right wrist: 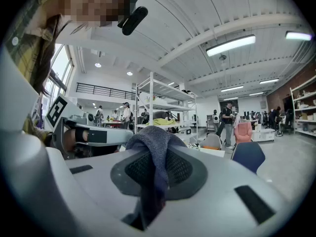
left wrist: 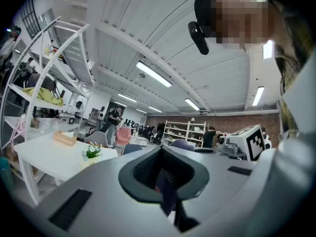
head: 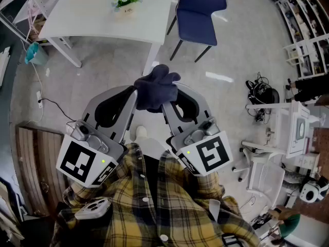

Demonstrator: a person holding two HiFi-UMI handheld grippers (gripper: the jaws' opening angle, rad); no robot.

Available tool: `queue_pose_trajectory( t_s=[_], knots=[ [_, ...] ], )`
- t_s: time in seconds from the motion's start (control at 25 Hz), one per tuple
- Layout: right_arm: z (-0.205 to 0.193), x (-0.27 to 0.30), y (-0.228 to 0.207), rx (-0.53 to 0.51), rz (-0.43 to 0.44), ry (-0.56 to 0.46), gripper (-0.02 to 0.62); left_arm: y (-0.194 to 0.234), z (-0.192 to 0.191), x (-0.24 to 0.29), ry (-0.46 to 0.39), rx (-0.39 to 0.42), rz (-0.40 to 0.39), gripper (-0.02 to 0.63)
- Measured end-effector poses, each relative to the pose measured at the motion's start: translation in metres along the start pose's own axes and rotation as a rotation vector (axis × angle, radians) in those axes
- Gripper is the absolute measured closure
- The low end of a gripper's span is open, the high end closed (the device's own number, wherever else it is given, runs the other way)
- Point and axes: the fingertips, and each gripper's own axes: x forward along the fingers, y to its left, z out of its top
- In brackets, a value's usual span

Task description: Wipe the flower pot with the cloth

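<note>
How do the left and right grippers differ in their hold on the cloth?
The left gripper pinches only a thin fold of the cloth; the right gripper has a thick bunch humped over its jaws. In the head view the cloth's bulk lies over the right gripper's tip, only its edge reaching the left gripper. Both are shut on it.

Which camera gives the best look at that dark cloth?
The head view: the whole bunched cloth shows, pinched from both sides. The left gripper view catches only a sliver between its shut jaws; the right gripper view, one fold draped over its jaws.
</note>
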Motion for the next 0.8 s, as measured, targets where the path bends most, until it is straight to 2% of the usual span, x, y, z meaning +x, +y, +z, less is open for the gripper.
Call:
queue_pose_trajectory(
  t_s=[0.48,0.8],
  knots=[
    [0.001,0.001,-0.004,0.008,0.019,-0.019,0.560,0.004,0.005,0.001,-0.016,0.029,0.040,0.597],
    [-0.007,-0.022,-0.014,0.024,0.056,-0.022,0.560,-0.014,-0.006,0.001,-0.026,0.024,0.100,0.597]
  ],
)
